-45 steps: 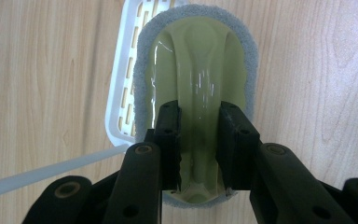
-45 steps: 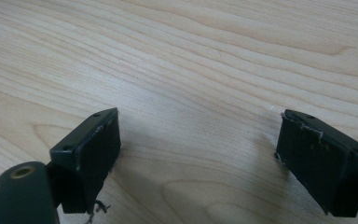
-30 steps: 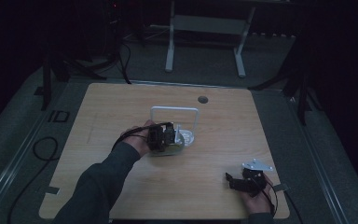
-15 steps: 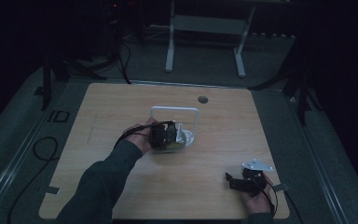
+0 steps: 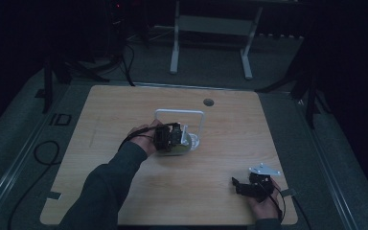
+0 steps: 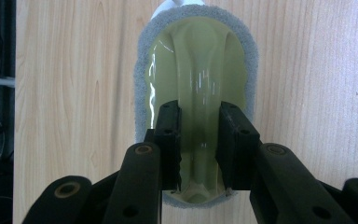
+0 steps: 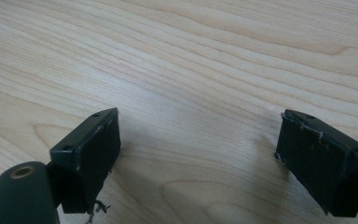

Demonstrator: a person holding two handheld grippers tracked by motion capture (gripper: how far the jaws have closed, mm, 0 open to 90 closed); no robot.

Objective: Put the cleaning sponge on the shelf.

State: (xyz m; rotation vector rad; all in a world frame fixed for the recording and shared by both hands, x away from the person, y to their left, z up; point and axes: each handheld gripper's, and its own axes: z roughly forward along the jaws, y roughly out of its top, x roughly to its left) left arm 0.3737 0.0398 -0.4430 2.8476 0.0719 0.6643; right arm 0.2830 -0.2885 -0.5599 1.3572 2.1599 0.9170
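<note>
Scrubber (image 6: 196,88) | clamped by its ridge handle in left gripper (image 6: 198,140) | long axis runs straight ahead along jaws | laid on table (image 5: 124,110) beside white stand (image 5: 179,115) | right gripper (image 7: 198,158) spread wide, well apart, idle.

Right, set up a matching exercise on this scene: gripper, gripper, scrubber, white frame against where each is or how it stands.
Things:
1. left gripper
2. right gripper
3. green scrubber
4. white frame

States:
A. lies flat on the wood, grey pad round its edge
B. jaws wide apart over bare wood
C. stands just behind the scrubber
D. jaws clamped on a glossy ridge

Pairs: 1-D, 2-B, 3-A, 4-C
</note>
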